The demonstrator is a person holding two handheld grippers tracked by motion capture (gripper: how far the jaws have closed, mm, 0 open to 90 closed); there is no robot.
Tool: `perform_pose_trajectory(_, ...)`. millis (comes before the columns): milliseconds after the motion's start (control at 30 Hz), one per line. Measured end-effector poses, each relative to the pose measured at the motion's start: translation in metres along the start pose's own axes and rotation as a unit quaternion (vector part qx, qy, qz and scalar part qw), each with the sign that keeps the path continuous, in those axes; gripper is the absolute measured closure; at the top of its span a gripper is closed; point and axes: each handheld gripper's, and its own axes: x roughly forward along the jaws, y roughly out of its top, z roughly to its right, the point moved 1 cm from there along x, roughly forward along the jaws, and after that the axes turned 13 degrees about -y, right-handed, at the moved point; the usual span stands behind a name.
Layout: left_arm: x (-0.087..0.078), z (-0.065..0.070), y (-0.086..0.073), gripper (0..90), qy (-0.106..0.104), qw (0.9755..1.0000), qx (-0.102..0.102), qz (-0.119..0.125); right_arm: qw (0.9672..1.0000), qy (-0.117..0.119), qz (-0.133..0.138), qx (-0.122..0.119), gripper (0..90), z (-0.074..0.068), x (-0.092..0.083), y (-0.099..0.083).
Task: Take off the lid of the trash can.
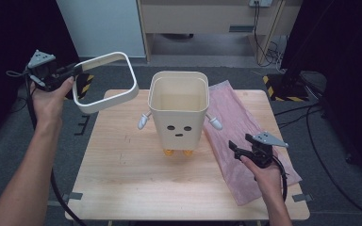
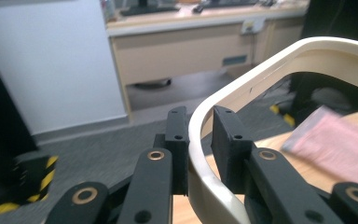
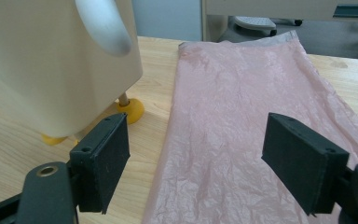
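Nearest you, your right gripper (image 1: 238, 149) hangs just above the flat pink plastic bag (image 3: 242, 121) on the right side of the pale wooden table (image 1: 122, 174), jaws spread wide and empty. From the right gripper view the bag lies straight ahead between the jaws, so you look lined up to pick it up, probably to line the bin. Your right forearm comes in low from the near edge, wrist level, the gripper pointing left and forward.

Mid-table stands the cream plastic bin with a cartoon face, small grey arms and orange feet (image 1: 178, 110). It is open at the top, just left of the bag and touching its edge.

Farther off to the left, your left gripper (image 1: 70, 70) is clamped on the wall of the cream rounded-square rim ring (image 1: 106, 82), one jaw inside and one outside. You hold it raised off the table's far left corner, likely to keep the bin's mouth free. That arm is lifted, hand high, with the ring tilted toward the bin.
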Motion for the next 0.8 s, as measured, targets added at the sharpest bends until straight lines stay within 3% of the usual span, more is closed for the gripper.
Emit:
perform_pose_trajectory(267, 0.015, -0.017, -0.063, 76.3, 0.024, 0.999, -0.004, -0.037, 0.9998, -0.007, -0.016, -0.009, 21.6, -0.001, 0.008, -0.01)
perform_pose_trajectory(400, 0.024, -0.016, -0.097, 76.3, 0.03, 0.9982, -0.008, -0.052, 0.9995, -0.007, -0.029, -0.005, 20.5, -0.002, 0.015, -0.018)
perform_pose_trajectory(500, 0.034, -0.012, -0.121, 76.3, 0.031, 0.9973, -0.008, -0.066, 0.9986, -0.001, -0.054, -0.004, 17.9, -0.008, 0.025, -0.028)
perform_pose_trajectory(600, 0.045, -0.005, -0.145, 76.3, 0.023, 0.9964, -0.01, -0.081, 0.9968, -0.006, -0.077, -0.02, 17.9, -0.018, 0.038, -0.041)
perform_pose_trajectory(700, 0.054, 0.002, -0.163, 76.3, 0.017, 0.9956, -0.01, -0.092, 0.9935, -0.02, -0.098, -0.054, 18.9, -0.027, 0.05, -0.052)
perform_pose_trajectory(800, 0.06, 0.006, -0.179, 76.3, 0.019, 0.9948, -0.018, -0.099, 0.9913, -0.024, -0.113, -0.063, 21.9, -0.032, 0.06, -0.057)
